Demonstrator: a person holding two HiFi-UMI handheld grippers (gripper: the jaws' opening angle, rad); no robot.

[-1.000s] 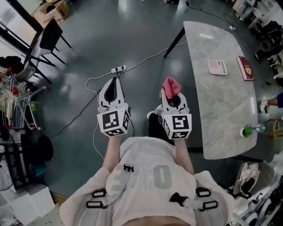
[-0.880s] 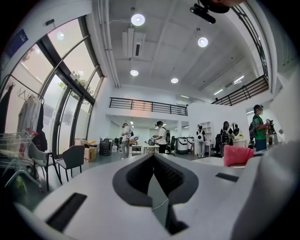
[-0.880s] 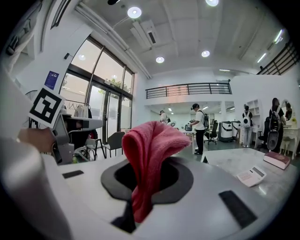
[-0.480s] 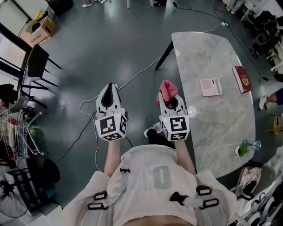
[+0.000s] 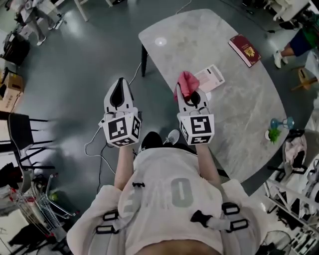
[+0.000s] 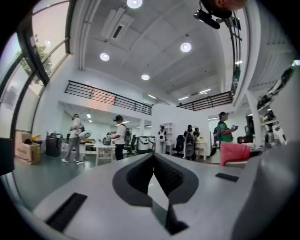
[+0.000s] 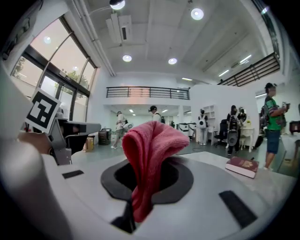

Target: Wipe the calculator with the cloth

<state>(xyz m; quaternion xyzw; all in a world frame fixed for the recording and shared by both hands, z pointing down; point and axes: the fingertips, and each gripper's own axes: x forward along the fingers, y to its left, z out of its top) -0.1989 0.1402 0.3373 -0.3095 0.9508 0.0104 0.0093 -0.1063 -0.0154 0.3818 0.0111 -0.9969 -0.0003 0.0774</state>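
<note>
pink cloth (image 7: 151,150) clamped between the jaws of the right gripper (image 5: 192,93); left gripper (image 5: 119,85) closed and empty.

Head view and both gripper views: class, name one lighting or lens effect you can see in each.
Head view: a white glare spot on the table. Left gripper view: the lens bends the window frame and blackens the corners. Right gripper view: ceiling lamps blown out white, and the near cloth looms large.
</note>
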